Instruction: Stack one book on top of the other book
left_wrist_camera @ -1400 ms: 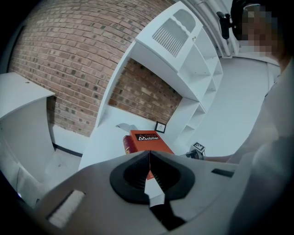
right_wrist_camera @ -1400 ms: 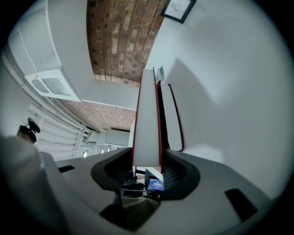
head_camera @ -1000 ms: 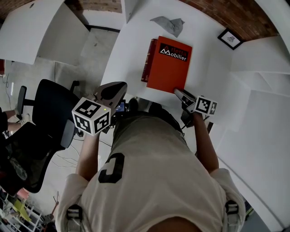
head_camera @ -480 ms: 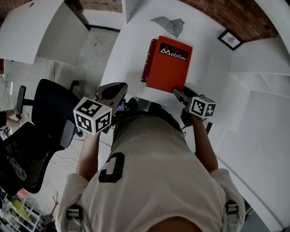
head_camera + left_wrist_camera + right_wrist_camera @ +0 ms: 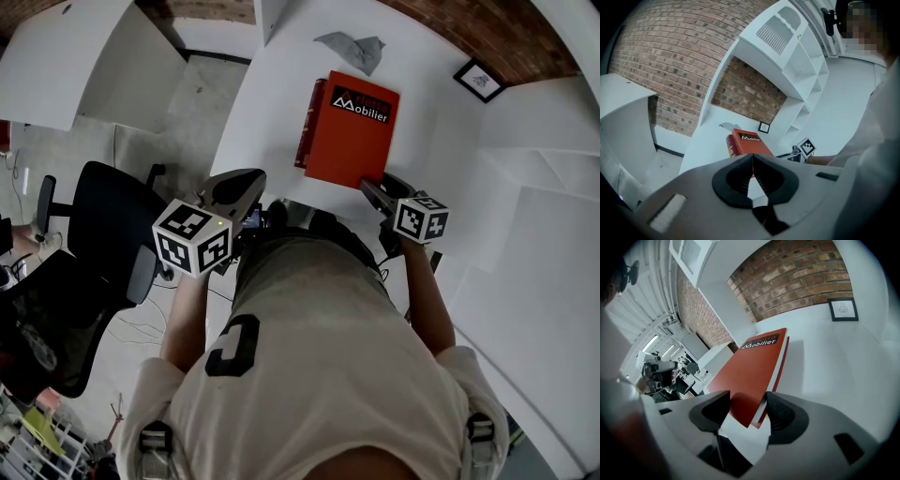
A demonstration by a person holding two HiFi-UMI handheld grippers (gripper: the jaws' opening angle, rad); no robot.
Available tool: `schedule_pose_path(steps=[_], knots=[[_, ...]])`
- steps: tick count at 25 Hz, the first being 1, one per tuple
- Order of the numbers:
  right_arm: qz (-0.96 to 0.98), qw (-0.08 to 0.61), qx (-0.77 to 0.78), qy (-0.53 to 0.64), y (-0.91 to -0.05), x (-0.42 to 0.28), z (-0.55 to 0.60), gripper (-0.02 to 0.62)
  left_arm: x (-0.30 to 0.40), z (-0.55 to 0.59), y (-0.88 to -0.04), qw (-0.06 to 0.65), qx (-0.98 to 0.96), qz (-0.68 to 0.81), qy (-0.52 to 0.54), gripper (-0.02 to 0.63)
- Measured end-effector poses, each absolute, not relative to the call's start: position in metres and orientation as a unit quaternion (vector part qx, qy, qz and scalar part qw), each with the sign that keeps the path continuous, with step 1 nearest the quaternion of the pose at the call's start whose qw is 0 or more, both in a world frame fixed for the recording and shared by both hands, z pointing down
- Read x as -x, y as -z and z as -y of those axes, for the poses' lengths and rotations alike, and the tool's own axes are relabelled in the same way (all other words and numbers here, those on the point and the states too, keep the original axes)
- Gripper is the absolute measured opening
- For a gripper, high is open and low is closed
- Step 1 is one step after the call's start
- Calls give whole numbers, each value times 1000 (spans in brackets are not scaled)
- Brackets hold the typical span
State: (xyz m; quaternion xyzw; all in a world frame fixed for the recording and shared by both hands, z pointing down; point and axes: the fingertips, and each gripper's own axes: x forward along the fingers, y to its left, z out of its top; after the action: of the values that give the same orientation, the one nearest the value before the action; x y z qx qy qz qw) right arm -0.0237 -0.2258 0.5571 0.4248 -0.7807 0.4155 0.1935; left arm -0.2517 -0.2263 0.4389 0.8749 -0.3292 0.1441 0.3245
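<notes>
The orange book lies flat on the dark red book on the white counter. The upper book sits offset to the right, so the lower book shows only as a strip of spine along its left edge. Judged from this layout, the stacking is done and only withdrawal remains.

The right gripper has its jaws well apart, side by side, straddling the near right corner of the orange book. In the right gripper view the corner projects into the gap, with bare counter visible beside the corner tip. The pads do not clamp the book across its thickness, so the gripper grasps nothing.

The left gripper has its jaws closed tip to tip with nothing between them. It hangs off the counter's near left edge, well apart from both books.

The stack lies straight ahead of the right gripper. Its long axis runs away from the person, nearly in line with the direction in which that gripper points. The right gripper is by far the nearer one. A withdrawal should therefore go straight back along that axis. A sideways pull risks a jaw catching the corner and skewing the upper book.
</notes>
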Motion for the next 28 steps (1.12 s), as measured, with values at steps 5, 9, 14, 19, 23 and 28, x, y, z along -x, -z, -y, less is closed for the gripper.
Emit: schedule_pose_path(steps=[5,9,14,19,23,28], knots=[[785,201,-418,-412,-557,24,228,233,252,227,-439,326,-874,330,-142,5],[785,202,-413,-415,-557,25,228,230,251,229,-439,326,-874,331,-141,5],[789,202,-406,-415,-558,27,228,227,248,229,-439,326,-875,330,-140,5],[790,204,-402,-416,-557,28,228,224,250,229,-441,329,-872,333,-142,5],[790,206,-400,-417,-558,28,228,224,250,230,-442,328,-872,333,-144,5],[790,205,-401,-416,-558,28,228,224,252,230,-441,326,-873,334,-144,5]])
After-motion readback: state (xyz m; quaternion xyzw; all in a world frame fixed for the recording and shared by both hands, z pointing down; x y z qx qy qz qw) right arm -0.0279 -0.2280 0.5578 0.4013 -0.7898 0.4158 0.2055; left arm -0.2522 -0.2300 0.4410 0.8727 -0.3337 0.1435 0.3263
